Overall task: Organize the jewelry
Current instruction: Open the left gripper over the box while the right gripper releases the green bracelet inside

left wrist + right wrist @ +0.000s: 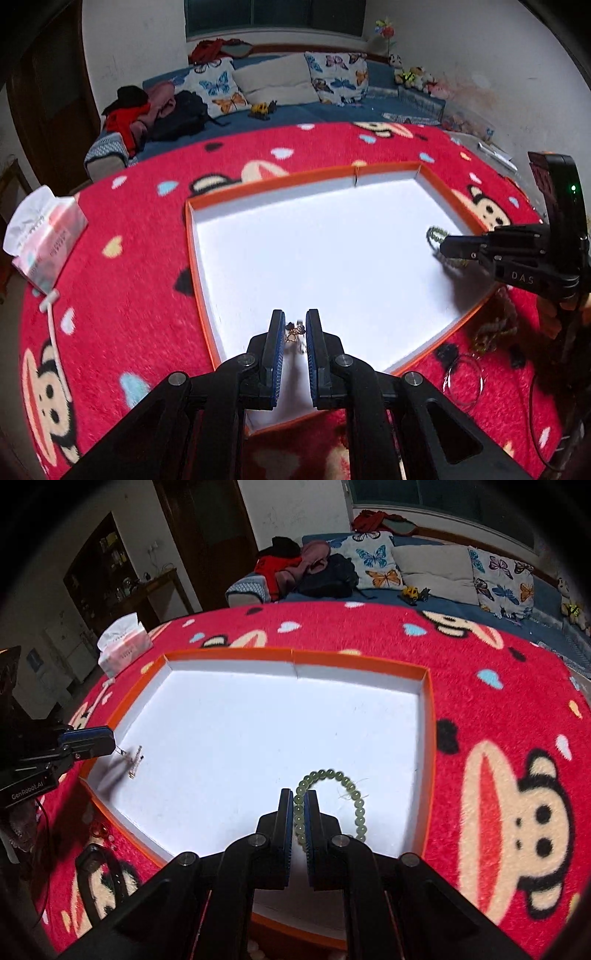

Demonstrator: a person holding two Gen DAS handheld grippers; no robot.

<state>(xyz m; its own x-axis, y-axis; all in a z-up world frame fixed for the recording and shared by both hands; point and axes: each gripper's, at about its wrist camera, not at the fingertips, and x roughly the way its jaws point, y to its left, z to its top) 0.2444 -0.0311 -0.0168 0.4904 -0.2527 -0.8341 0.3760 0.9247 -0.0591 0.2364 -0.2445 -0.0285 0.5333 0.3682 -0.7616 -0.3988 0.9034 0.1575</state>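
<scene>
A shallow white tray with an orange rim lies on a red cartoon blanket. My left gripper is over the tray's near edge, shut on a small gold jewelry piece. In the right wrist view that piece dangles from the left gripper just above the tray floor. My right gripper is shut on a green bead bracelet, whose loop rests on the tray's near right part. The left wrist view shows the right gripper and bracelet at the tray's right side.
A tissue box stands left of the tray beside a white cable. Thin wire bangles and a heap of chains lie right of the tray. A black watch lies by its near left corner. A sofa with cushions stands behind.
</scene>
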